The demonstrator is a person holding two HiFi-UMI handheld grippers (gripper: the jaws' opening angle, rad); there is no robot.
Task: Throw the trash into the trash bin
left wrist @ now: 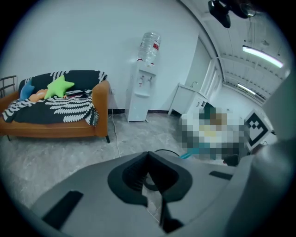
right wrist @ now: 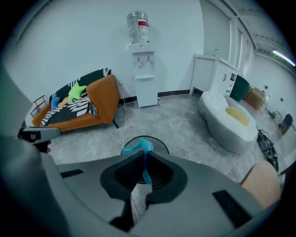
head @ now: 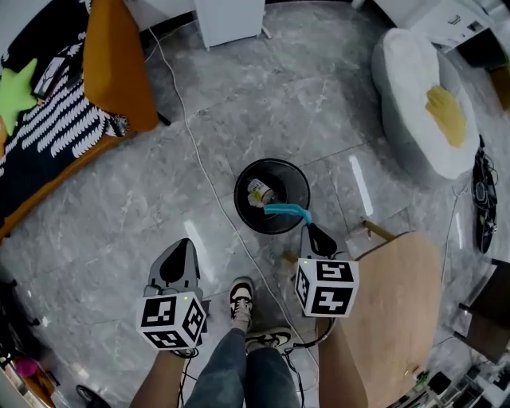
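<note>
bin holding litter, right gripper clamped on blue trash, left gripper closed

Seen from the head view, the trash bin stands mid-floor with a discarded container lying in it. From the bin, the sofa sits at ten o'clock, the water dispenser at twelve, the beanbag seat at two and a chair at five. A cable runs past the bin's left side. The right gripper, at five o'clock, holds a strip of trash over the bin's near rim. The left gripper is at seven, well apart from the bin, and the person's shoes are between the two grippers.
</note>
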